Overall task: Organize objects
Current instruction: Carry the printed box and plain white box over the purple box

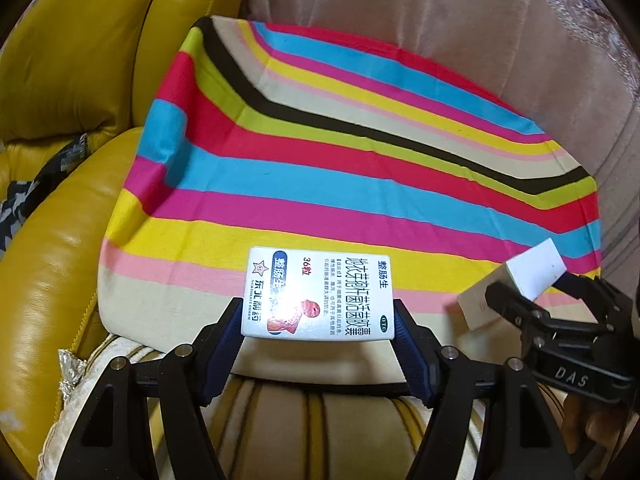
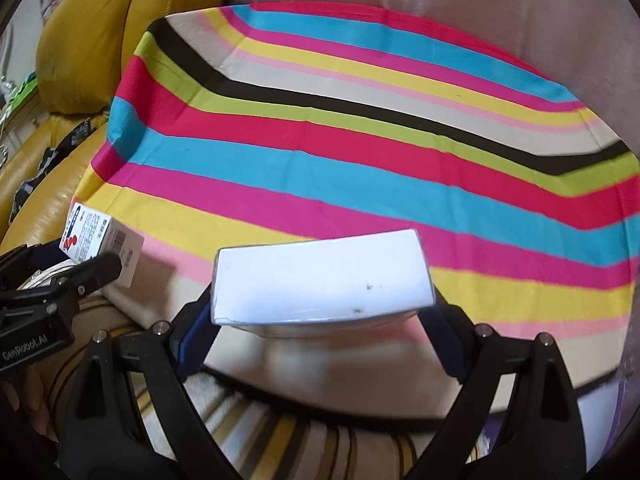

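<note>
Left gripper [image 1: 318, 322]: clenched on the medicine box [image 1: 318, 294], its blue pads pressed against the box's two long sides; the box was held above the near edge of the cloth, printed face up.
Right gripper [image 2: 322, 320]: grasping the white box [image 2: 322, 280] by its ends, also over the near part of the cloth; the box's top was plain and blank, with a few small dark specks.
Cloth [image 1: 360, 152]: striped in red, blue, pink, yellow, green, black and beige, spread flat over a raised surface; its middle and far part carried nothing that I could see.
Sofa [image 1: 60, 80]: yellow leather, curving round the cloth's left side, arm and back cushions rising close beside the left edge.
Curtain [image 1: 440, 20]: pale pink fabric hung behind and to the right of the cloth, right against its far edge.
Cushion [image 1: 280, 420]: cream with yellow and dark stripes, under both grippers, just short of the cloth's near edge.
Dark fabric [image 1: 24, 196]: a patterned piece on the sofa seat at far left; what it was I could not tell, the view being bent there.
Grippers to each other: side by side and near, the two boxes apart, not touching.
Open room: ahead, over the cloth; the left was hemmed by the sofa, the back and right by the curtain.
</note>
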`<state>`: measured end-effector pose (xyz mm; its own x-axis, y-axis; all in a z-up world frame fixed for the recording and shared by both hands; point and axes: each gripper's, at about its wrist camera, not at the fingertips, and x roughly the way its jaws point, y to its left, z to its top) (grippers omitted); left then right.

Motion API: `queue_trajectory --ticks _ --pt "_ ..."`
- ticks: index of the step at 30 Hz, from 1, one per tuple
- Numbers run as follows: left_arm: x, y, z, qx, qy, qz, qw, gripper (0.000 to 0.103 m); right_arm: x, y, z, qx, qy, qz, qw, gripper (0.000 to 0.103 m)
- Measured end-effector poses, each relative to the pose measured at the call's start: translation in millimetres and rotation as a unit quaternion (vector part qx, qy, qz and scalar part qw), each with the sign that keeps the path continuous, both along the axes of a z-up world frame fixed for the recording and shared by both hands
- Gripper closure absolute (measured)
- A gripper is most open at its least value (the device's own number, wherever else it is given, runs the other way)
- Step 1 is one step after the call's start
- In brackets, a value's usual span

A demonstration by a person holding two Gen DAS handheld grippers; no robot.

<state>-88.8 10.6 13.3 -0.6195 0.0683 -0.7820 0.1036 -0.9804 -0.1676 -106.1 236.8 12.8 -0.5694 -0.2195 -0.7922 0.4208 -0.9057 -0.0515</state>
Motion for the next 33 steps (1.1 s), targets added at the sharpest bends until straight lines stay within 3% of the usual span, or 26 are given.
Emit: queue_trajectory --ticks 18,33 --pt "27.2 58.3 21.3 -0.021 0.025 -0.055 0.9980 0.032 47.2 55.4 16.8 -0.007 0.016 -0.073 0.997 0.011" --pt "48.6 129.8 32.3 -0.030 0.029 -0.129 0.9908 0.032 84.6 138.8 36.0 -0.012 0.031 -0.159 0.987 0.011"
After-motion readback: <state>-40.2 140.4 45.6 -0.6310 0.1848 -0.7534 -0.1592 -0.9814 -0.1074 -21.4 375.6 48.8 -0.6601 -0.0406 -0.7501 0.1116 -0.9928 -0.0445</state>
